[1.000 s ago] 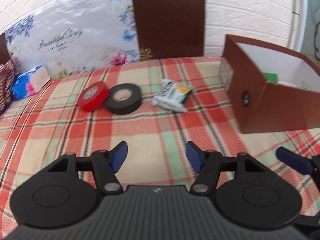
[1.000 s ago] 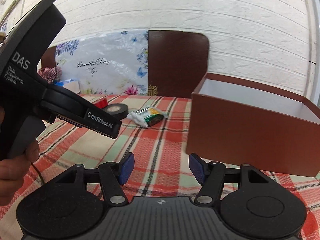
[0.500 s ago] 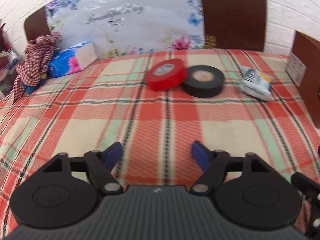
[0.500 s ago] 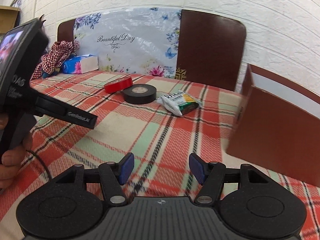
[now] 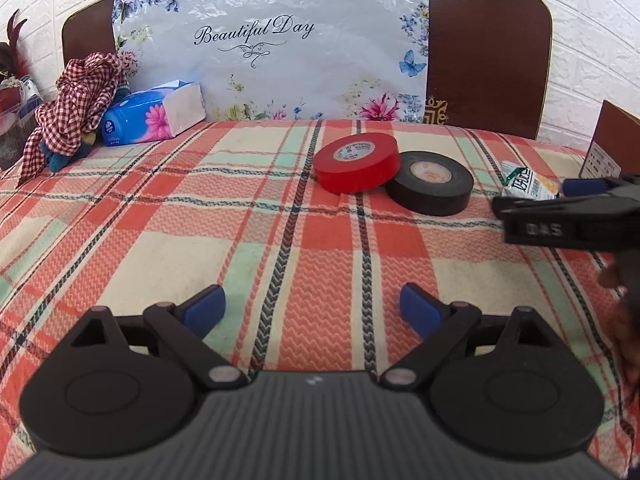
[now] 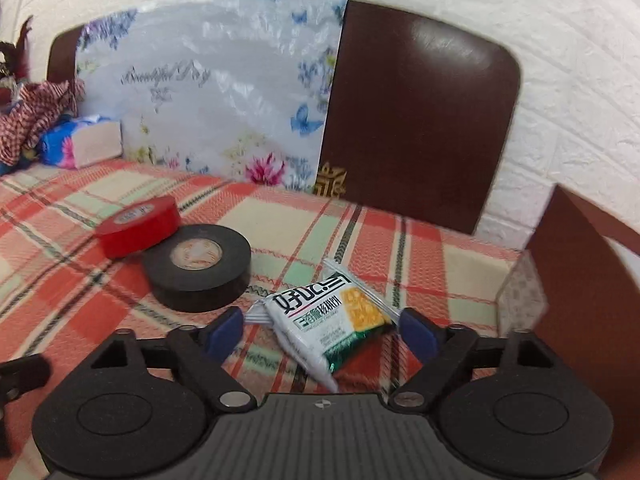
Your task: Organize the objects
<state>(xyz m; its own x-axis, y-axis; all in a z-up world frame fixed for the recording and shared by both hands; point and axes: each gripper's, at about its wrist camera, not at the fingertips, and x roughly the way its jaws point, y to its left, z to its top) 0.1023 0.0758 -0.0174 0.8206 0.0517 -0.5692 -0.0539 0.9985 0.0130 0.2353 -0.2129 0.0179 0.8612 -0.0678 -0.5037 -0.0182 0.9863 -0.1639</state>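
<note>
Jaws, left view: left gripper (image 5: 312, 309) had just been opening; wide apart, nothing between them.
Tape, left view: red tape roll (image 5: 357, 157) and black tape roll (image 5: 430, 182) lay touching, well ahead of the jaws.
Jaws, right view: right gripper (image 6: 319, 330) had just been opening; pads stood clear either side of the snack packet (image 6: 333, 320).
Box: brown box (image 6: 588, 280) right of the jaws.
Risk: slick packet might slip or crumple if pinched off-centre.
</note>
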